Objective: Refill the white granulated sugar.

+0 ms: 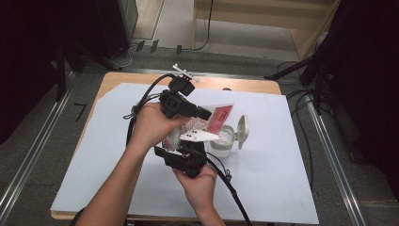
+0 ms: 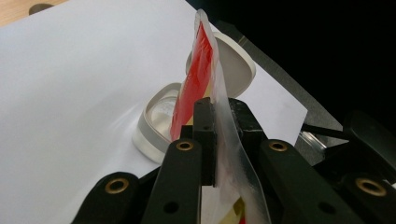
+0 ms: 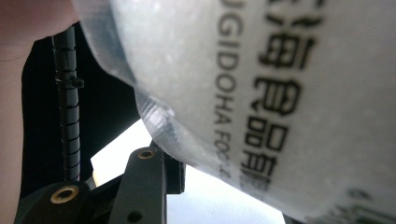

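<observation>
Plastic: 1 bag [image 1: 214,123] gripped by 2 grippers, left gripper [image 2: 215,122] and right gripper [image 1: 184,151], above 1 open container [image 1: 225,140].

- Two grippers: the left gripper [image 1: 203,113] and the right gripper [image 1: 181,151].
- One red-and-clear packet [image 2: 201,74] stood between the left jaws.
- One open container [image 1: 225,141] lay just past them, seemingly with one hinged lid [image 1: 243,128].
- One white sheet [image 1: 273,155] lay beneath.

A wooden table [image 1: 117,80] carries a white sheet [image 1: 263,183], on which an open-lidded container [image 1: 225,141] stands.
</observation>
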